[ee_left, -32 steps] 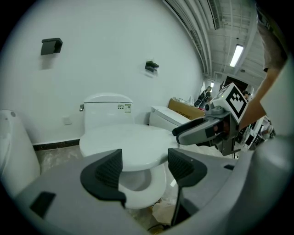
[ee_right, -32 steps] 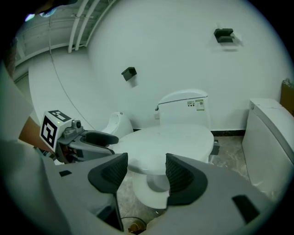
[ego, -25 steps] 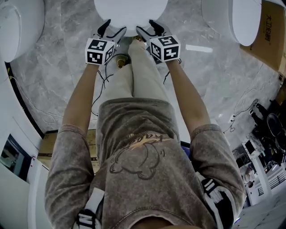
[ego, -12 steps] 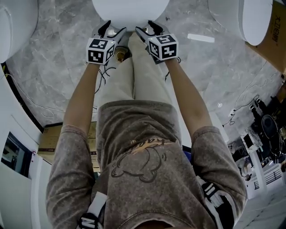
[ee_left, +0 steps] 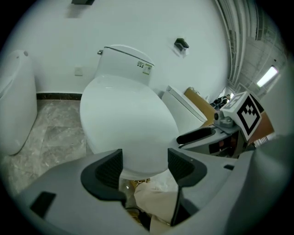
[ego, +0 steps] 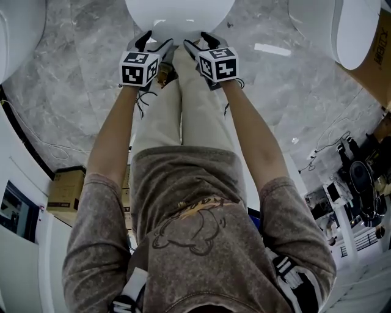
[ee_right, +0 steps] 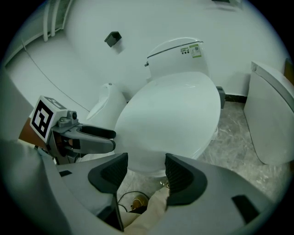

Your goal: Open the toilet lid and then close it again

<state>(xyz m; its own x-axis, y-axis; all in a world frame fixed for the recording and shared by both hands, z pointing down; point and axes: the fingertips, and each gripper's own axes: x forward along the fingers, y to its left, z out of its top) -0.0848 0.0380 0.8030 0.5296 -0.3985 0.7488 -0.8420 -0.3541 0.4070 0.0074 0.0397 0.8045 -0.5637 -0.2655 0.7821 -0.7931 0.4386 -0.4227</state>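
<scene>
The toilet lid (ego: 180,13), lying closed at 12 o'clock in the head view, has the left gripper (ego: 154,43) and right gripper (ego: 200,41) near its front rim, each with jaws apart, clamping nothing.

Left tongs (ego: 157,40), right tongs (ego: 198,39) sit before toilet lid (ego: 180,12).

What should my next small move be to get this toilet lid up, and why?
The toilet lid lies shut. The left claw and right claw are both open at its front rim, gripping nothing. So probably ease both forward around that rim, ready to close and lift.
</scene>
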